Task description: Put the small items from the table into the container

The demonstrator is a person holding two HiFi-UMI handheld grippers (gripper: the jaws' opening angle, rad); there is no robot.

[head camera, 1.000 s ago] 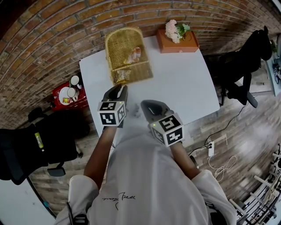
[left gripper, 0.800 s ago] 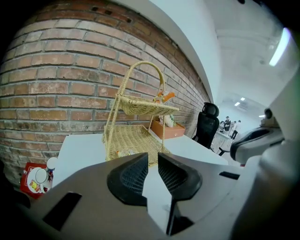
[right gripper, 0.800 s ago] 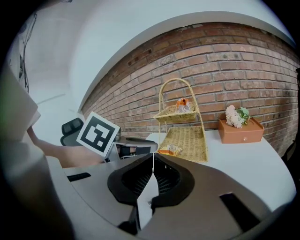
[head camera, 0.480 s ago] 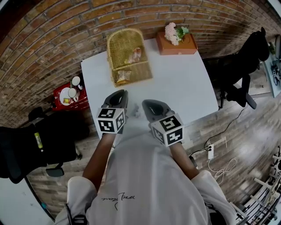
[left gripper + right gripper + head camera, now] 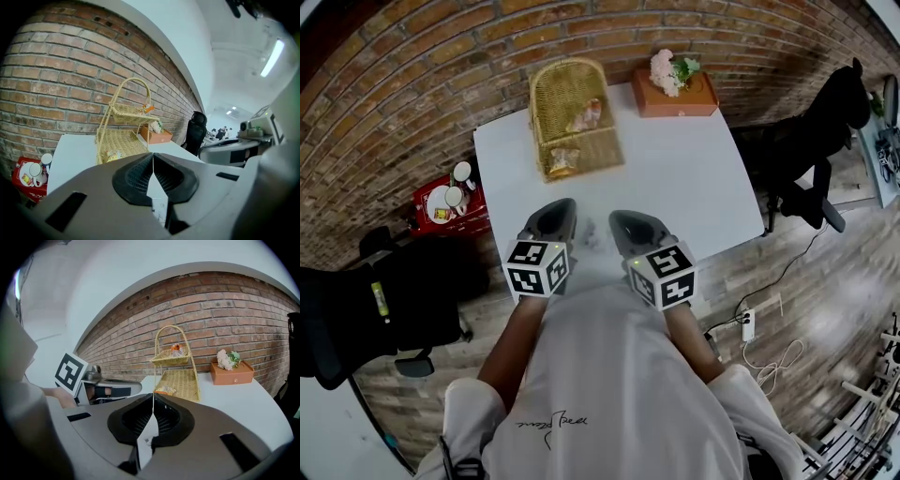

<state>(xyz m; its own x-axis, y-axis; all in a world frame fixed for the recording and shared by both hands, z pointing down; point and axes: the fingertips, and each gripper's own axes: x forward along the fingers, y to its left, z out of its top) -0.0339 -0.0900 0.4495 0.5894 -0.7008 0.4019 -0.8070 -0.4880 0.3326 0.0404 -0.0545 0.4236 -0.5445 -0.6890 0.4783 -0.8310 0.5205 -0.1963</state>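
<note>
A two-tier wicker basket [image 5: 578,141] stands at the far side of the white table [image 5: 694,187], with a small item on each tier. My left gripper [image 5: 563,203] hovers near the table's front edge, its jaws closing tight on a thin white sachet [image 5: 158,197] that hangs between the pads. Beside it my right gripper [image 5: 618,217] is shut on another thin white sachet [image 5: 148,434]. A few small pale items [image 5: 591,234] lie on the table between the two grippers. From both gripper views the basket [image 5: 119,140] [image 5: 180,380] is ahead, well apart from the jaws.
An orange box with flowers [image 5: 680,89] sits at the table's far right corner. A red tray with cups [image 5: 441,202] lies off the table's left side. Black chairs stand at the left [image 5: 375,309] and right [image 5: 820,131]. A brick wall runs behind the table.
My left gripper has drawn back from the basket toward the table's near edge and risen a little. The right gripper has stayed in place.
</note>
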